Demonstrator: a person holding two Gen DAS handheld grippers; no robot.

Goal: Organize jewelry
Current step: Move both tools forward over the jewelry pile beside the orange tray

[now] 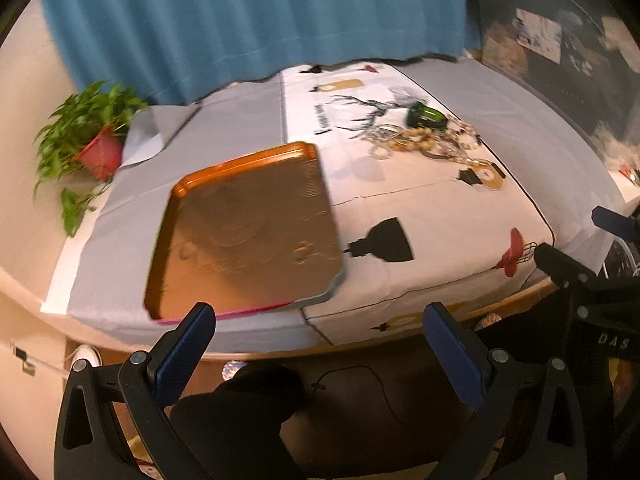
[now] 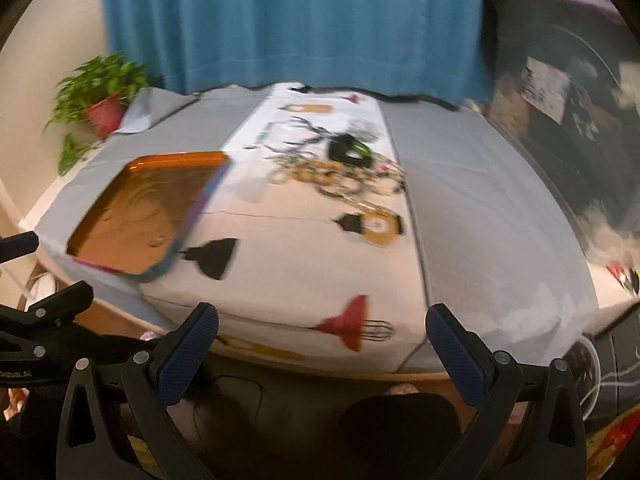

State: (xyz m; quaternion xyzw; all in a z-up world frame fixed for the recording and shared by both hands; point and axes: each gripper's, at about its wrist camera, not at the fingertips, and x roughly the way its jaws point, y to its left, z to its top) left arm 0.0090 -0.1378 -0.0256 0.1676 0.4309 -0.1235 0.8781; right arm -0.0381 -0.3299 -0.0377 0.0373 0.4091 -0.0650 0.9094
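Note:
A pile of jewelry (image 1: 424, 140) with beaded bracelets, rings and a green-black bangle (image 1: 425, 115) lies at the far right of the patterned cloth; it also shows in the right wrist view (image 2: 340, 176), with the bangle (image 2: 350, 151) behind it. An orange tray (image 1: 244, 228) sits on the table's left part, near the front edge, and shows in the right wrist view (image 2: 144, 212). My left gripper (image 1: 320, 344) is open and empty, in front of the table edge below the tray. My right gripper (image 2: 322, 344) is open and empty, before the front edge.
A potted plant (image 1: 92, 140) in a red pot stands at the far left corner. A blue curtain (image 1: 256, 20) hangs behind the table. The table (image 1: 224, 140) has a grey and white printed cloth. Dark furniture stands at the right.

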